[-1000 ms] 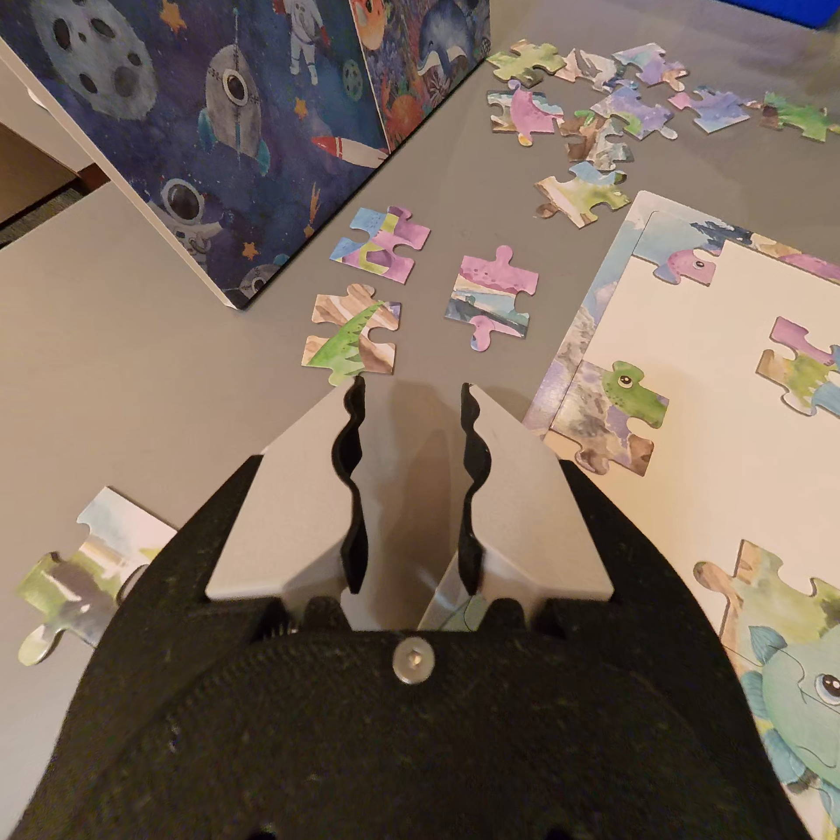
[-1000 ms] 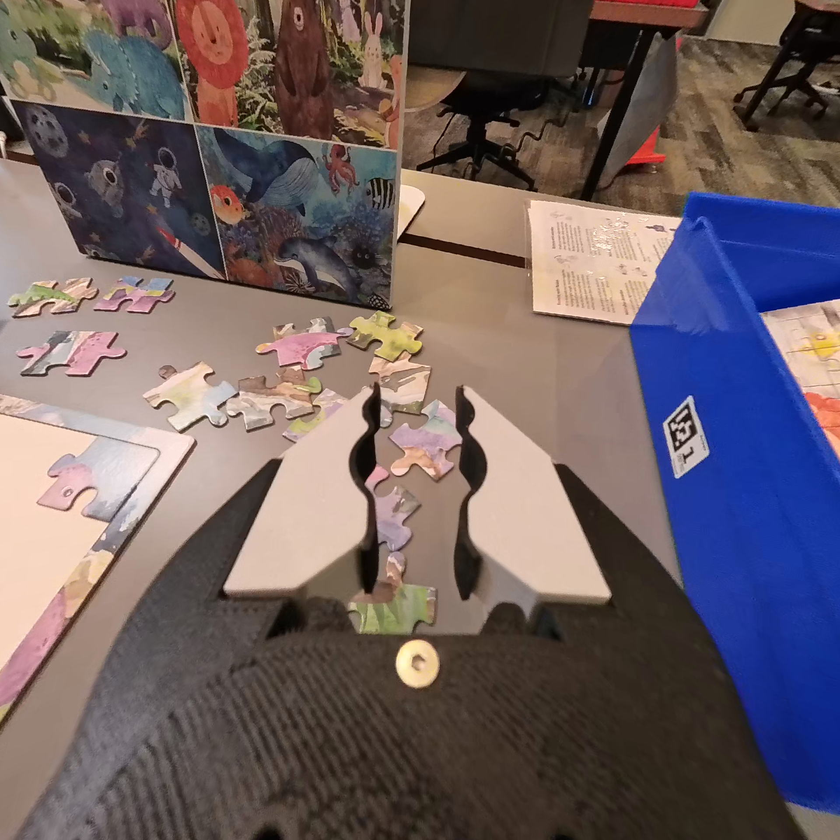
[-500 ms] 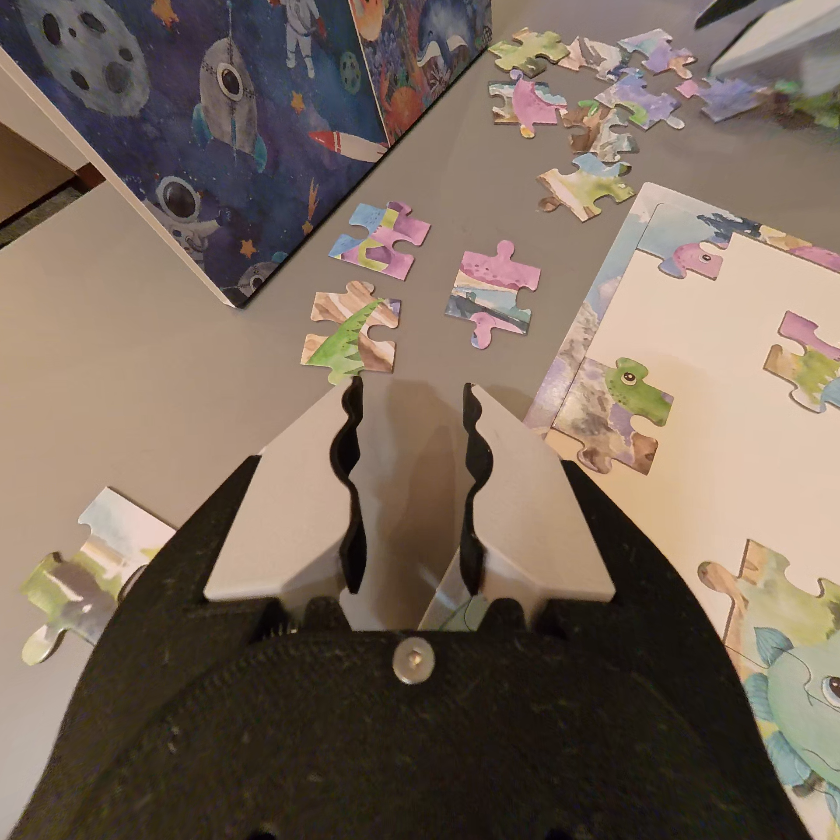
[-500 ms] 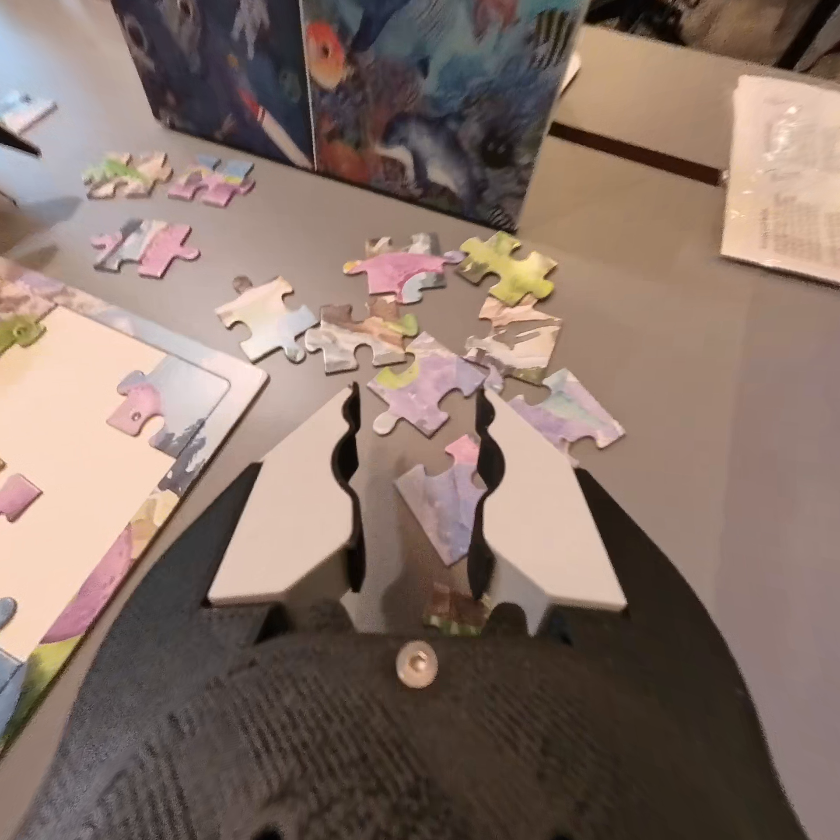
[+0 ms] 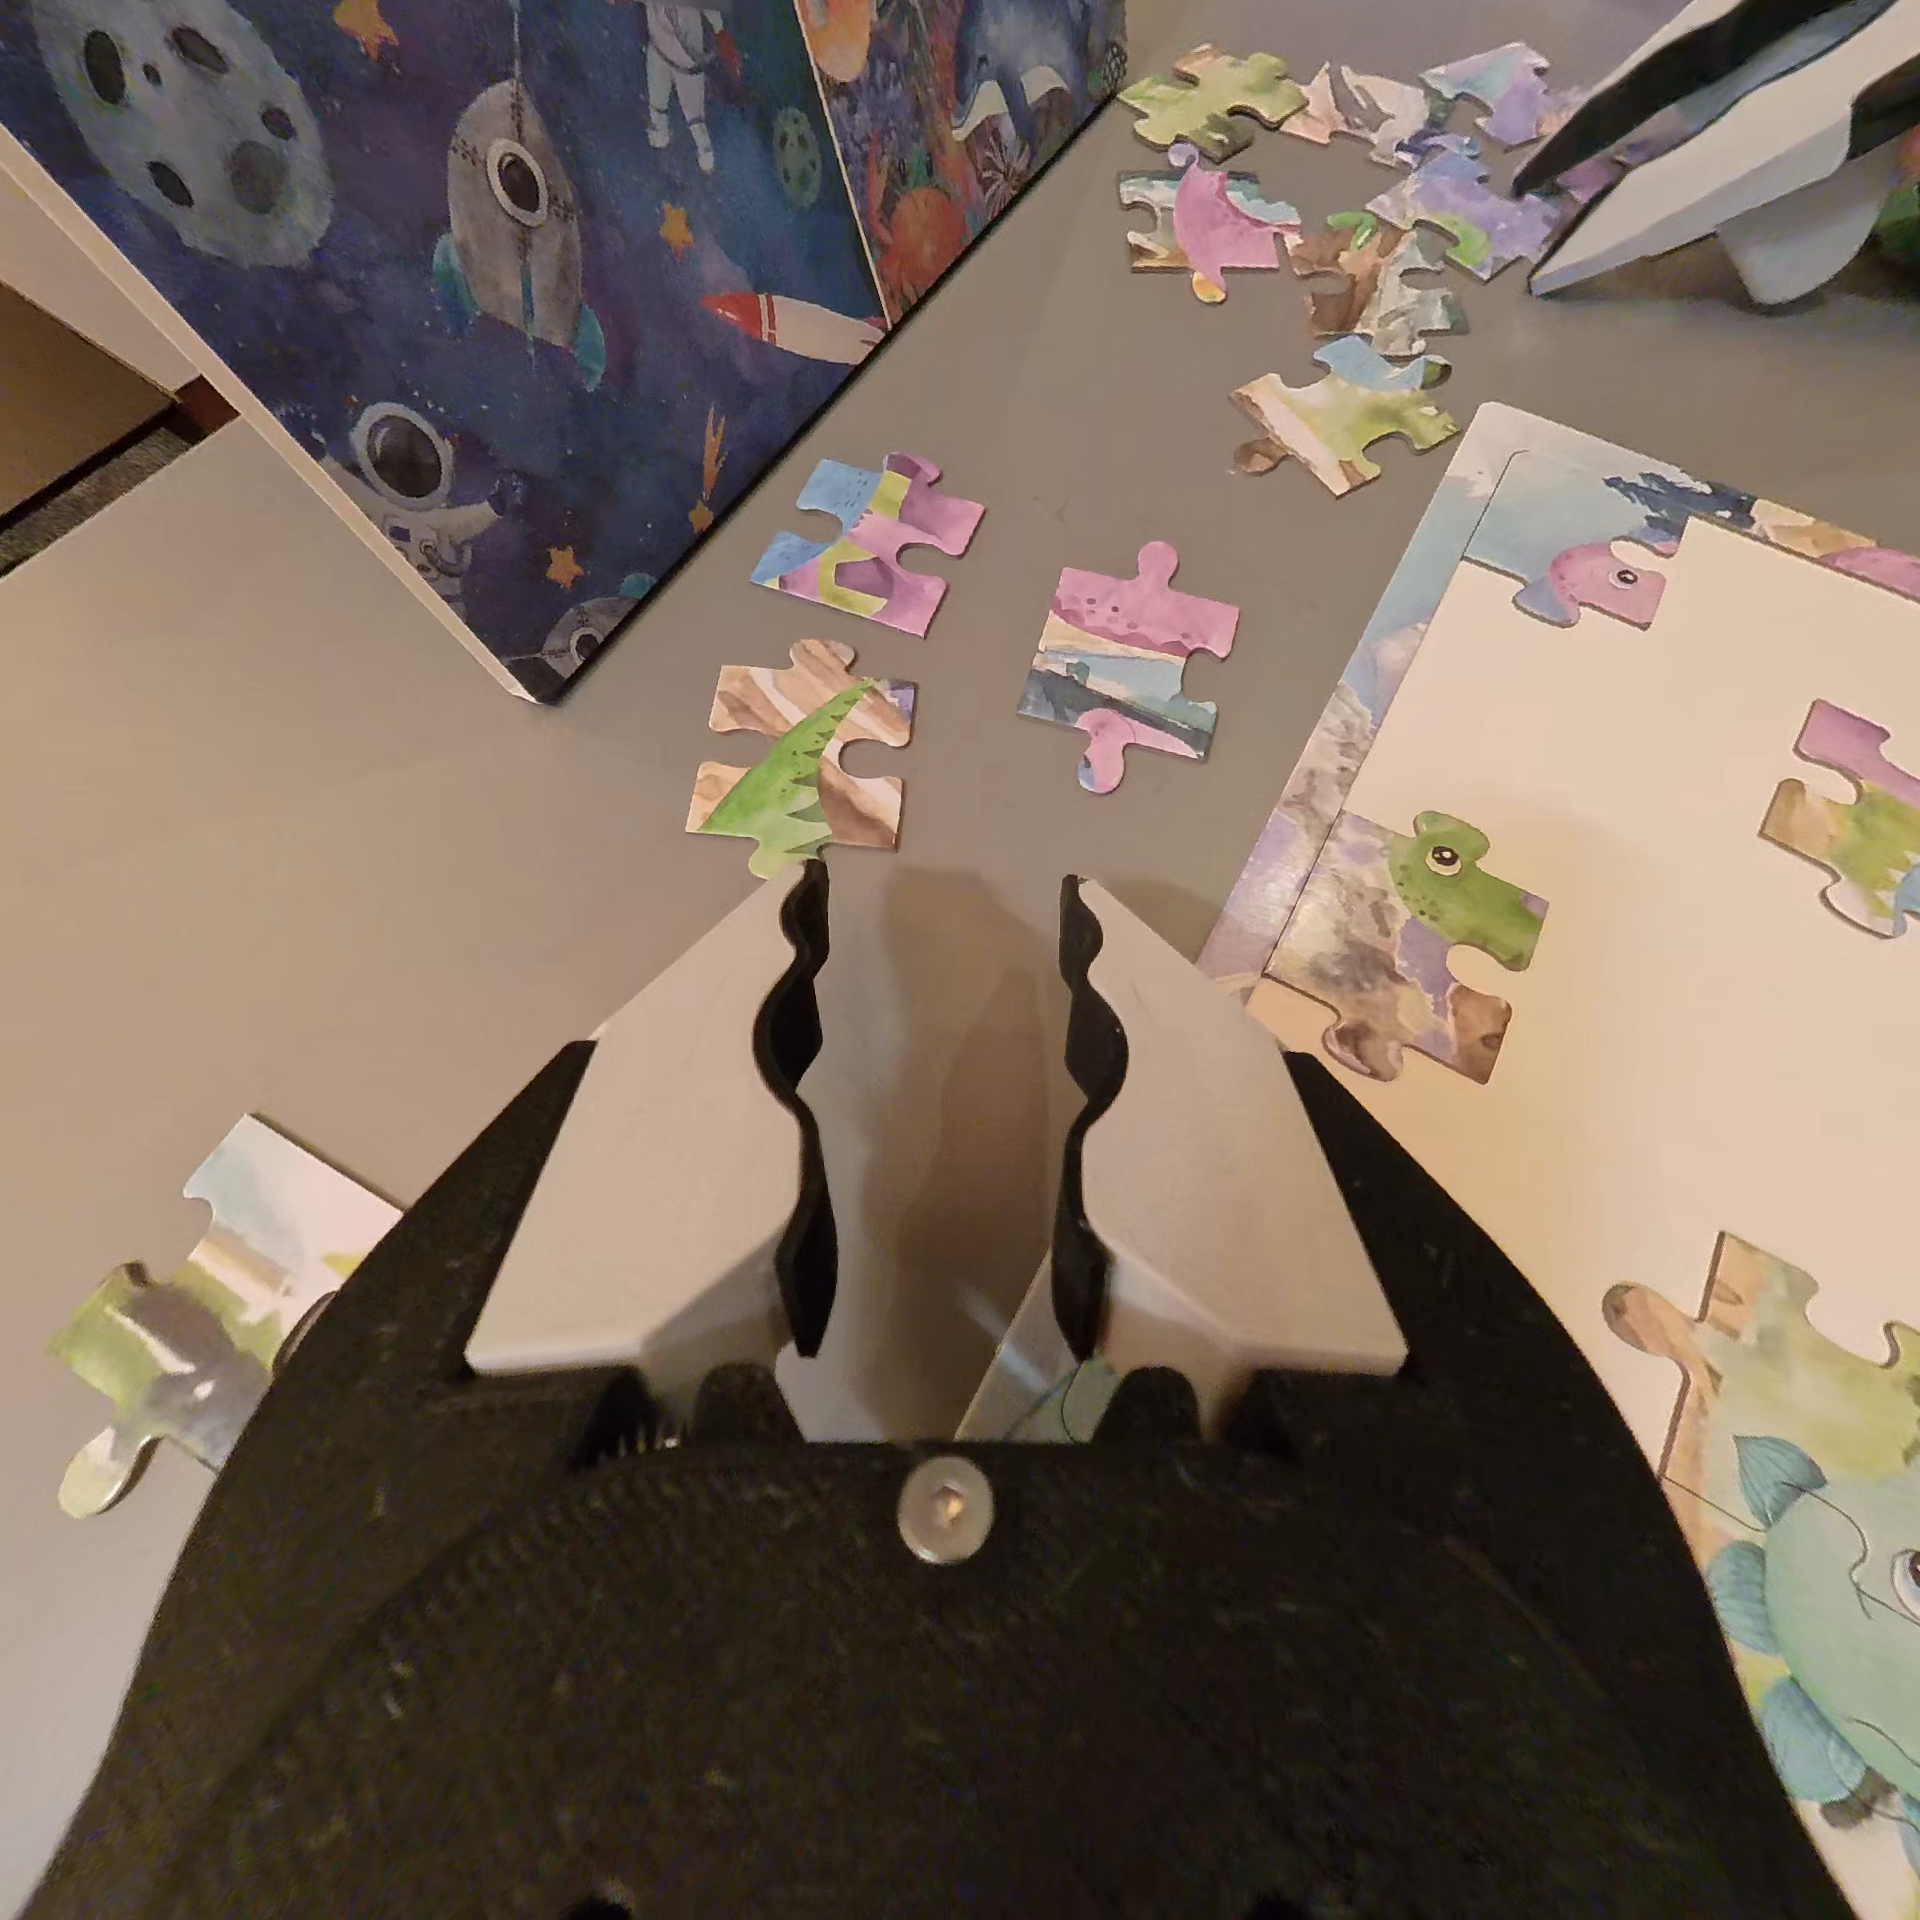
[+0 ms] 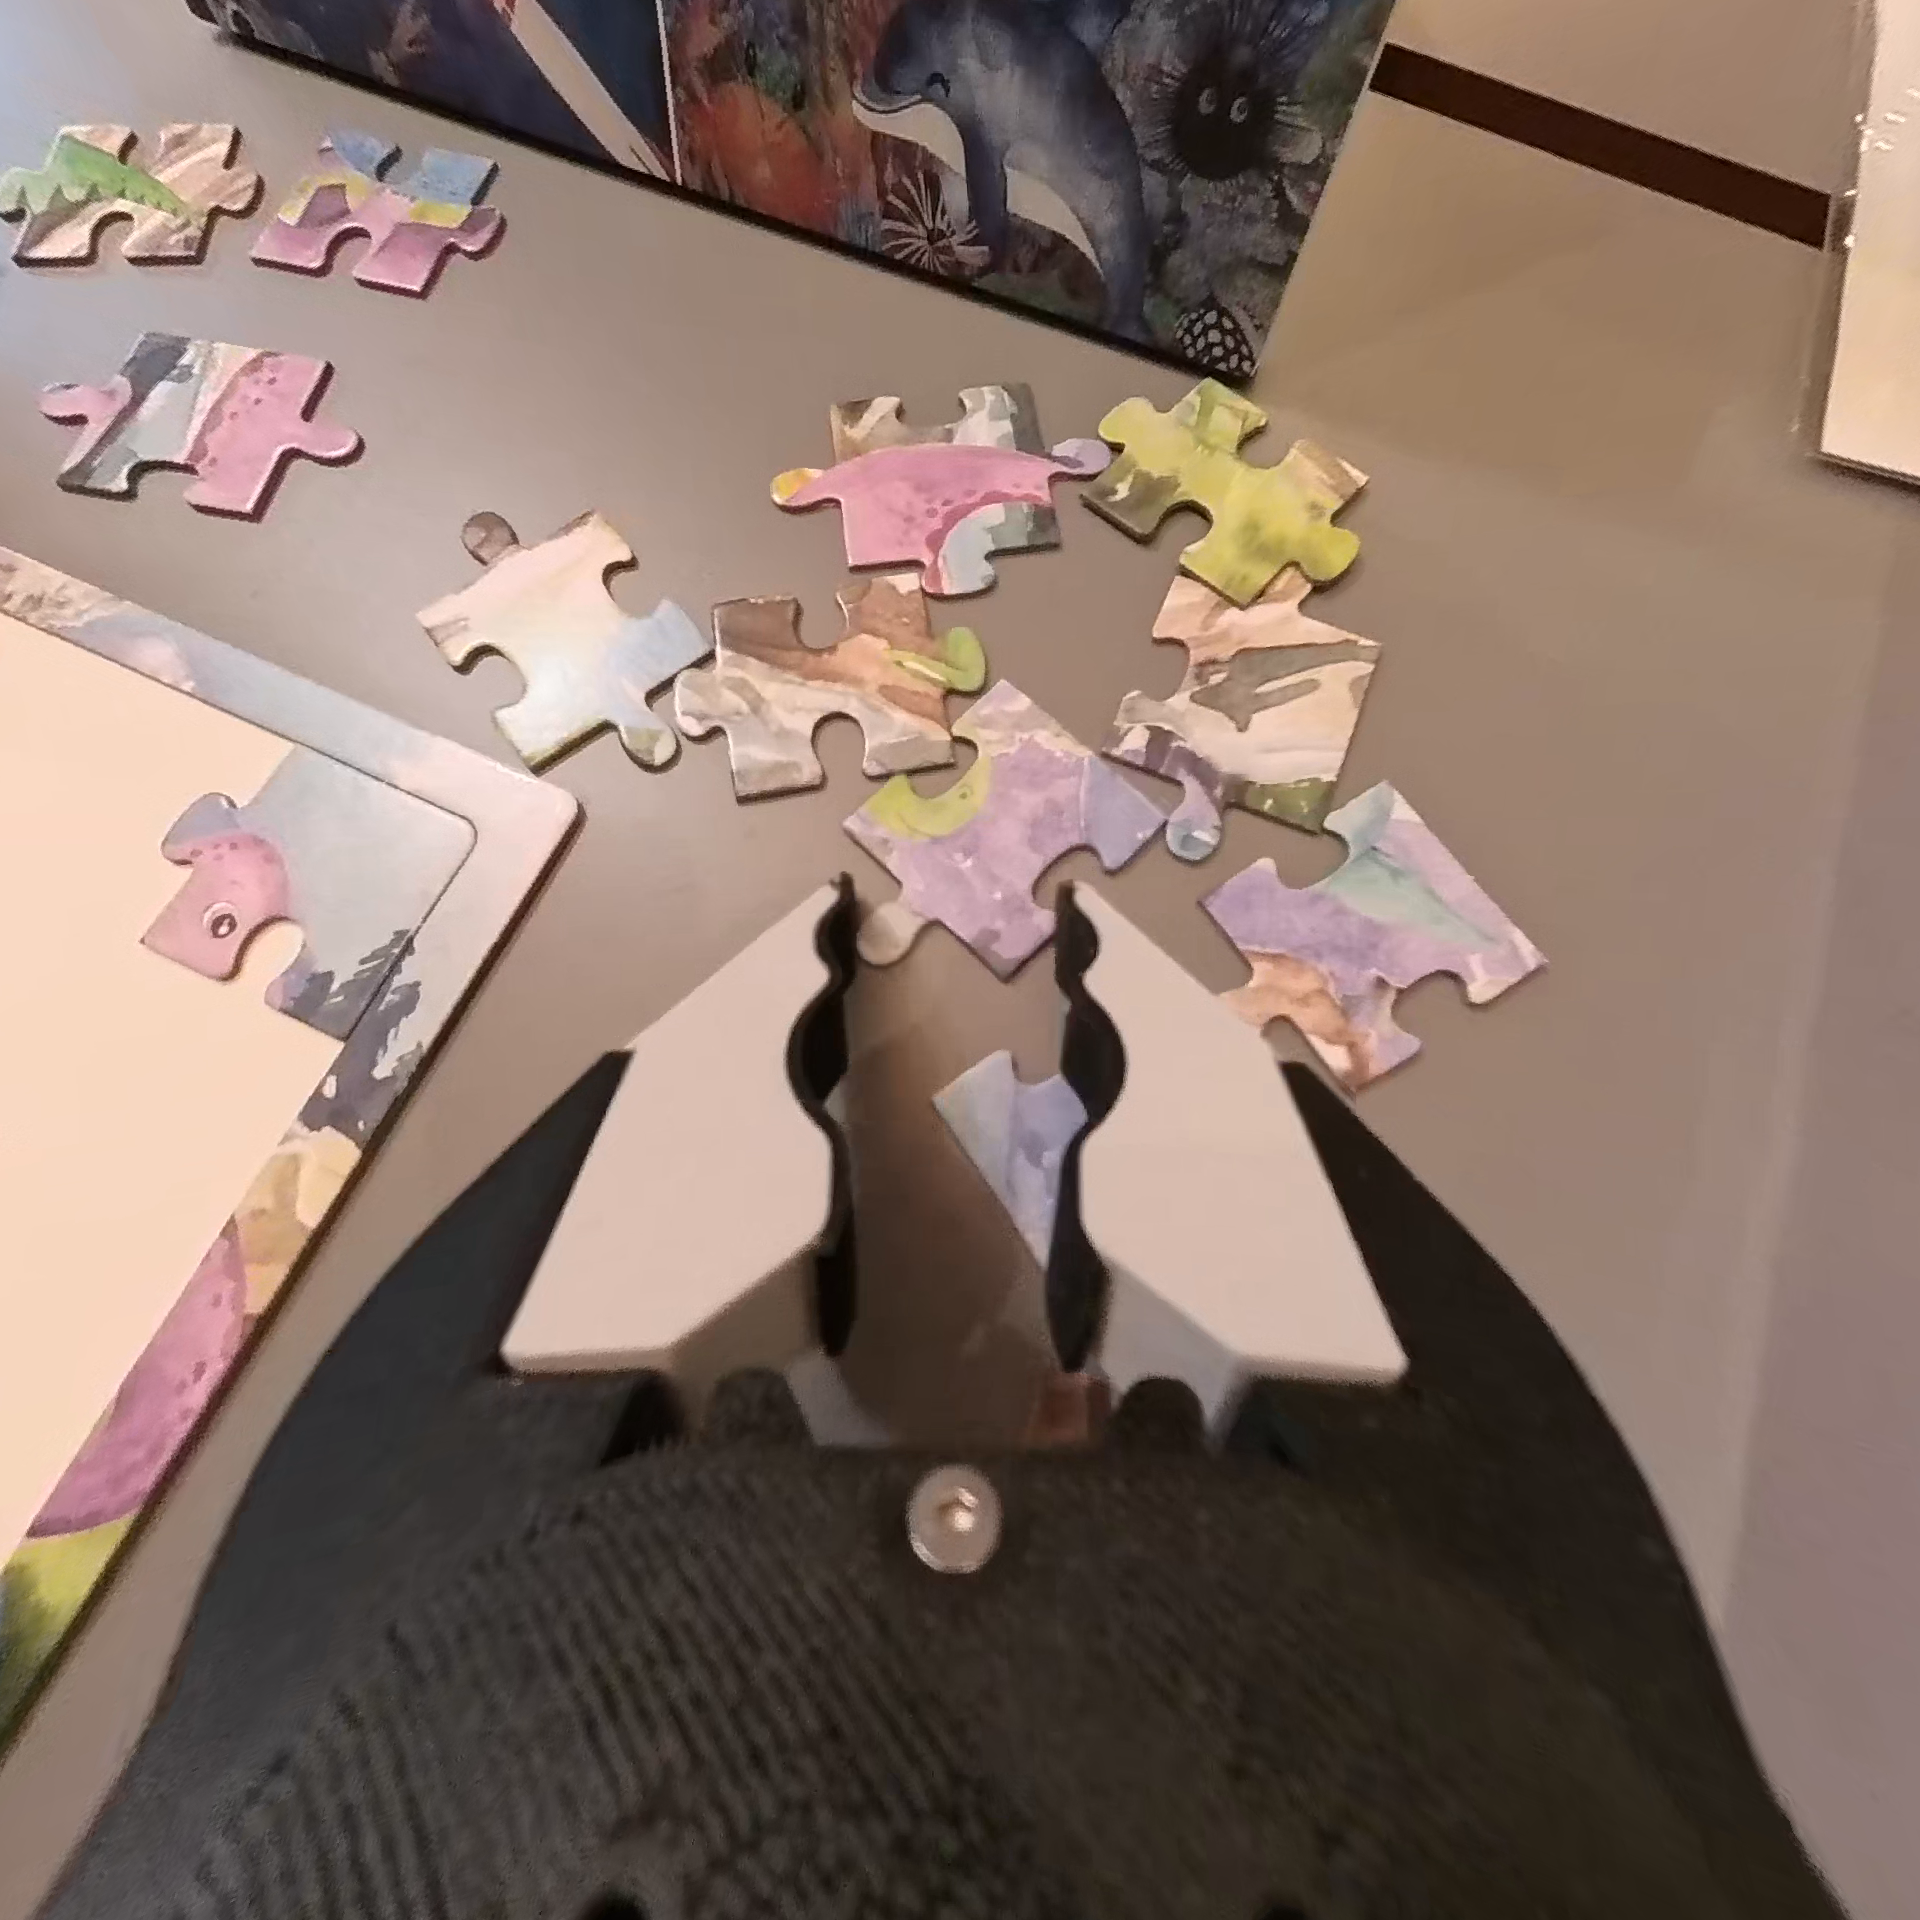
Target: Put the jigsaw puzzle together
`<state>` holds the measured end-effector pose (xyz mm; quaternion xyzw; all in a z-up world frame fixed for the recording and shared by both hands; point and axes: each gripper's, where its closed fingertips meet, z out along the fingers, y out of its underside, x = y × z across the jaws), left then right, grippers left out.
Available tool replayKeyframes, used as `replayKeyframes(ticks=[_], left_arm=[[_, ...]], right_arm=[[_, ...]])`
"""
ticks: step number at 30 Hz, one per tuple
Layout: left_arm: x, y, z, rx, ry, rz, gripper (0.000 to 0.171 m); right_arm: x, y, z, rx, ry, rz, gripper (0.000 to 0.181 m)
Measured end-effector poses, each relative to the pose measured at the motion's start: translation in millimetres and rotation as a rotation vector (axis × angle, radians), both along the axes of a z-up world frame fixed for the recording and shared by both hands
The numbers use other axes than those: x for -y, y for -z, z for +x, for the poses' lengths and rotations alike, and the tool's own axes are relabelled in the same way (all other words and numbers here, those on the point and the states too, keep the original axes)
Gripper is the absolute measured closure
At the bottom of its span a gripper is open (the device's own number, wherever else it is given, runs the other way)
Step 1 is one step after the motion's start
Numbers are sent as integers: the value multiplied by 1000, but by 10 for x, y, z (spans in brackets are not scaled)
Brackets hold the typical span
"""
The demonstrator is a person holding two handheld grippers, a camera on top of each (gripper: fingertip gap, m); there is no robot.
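My left gripper (image 5: 940, 894) is open and empty, low over the grey table, just short of a green-and-brown piece (image 5: 805, 764). A pink-and-blue piece (image 5: 1127, 665) and a blue-pink piece (image 5: 868, 540) lie beyond it. The puzzle tray (image 5: 1621, 1039) is to its right, with a few pieces seated on its cream base. My right gripper (image 6: 956, 899) is open, its tips at the near edge of a purple piece (image 6: 997, 831) in a pile of several loose pieces. Another pale blue piece (image 6: 1018, 1132) lies below, between its fingers. The right gripper also shows in the left wrist view (image 5: 1532, 237).
A picture box (image 5: 468, 260) stands behind the loose pieces and shows in the right wrist view too (image 6: 1039, 156). The tray corner (image 6: 520, 821) lies left of the right gripper. One piece (image 5: 197, 1309) lies left of the left gripper. A paper sheet (image 6: 1870, 260) lies far right. Across from one pair of fingers to the other is roughly 30 cm.
My right gripper has moved forward and down to the pile of loose pieces, and has come into the left wrist view. My left gripper has stayed still and open.
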<state>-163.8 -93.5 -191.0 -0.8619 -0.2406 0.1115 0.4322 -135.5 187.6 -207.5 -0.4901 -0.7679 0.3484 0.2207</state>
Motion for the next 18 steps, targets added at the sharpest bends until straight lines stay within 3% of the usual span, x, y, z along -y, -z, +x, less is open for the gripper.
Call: replayKeyframes(ticks=[9, 18], left_arm=[[0, 4, 1, -5, 0, -6, 129], [-2, 8, 1, -10, 0, -12, 129]], right_arm=[[2, -4, 34, 2, -16, -7, 158], [-10, -113, 56, -27, -26, -34, 159]])
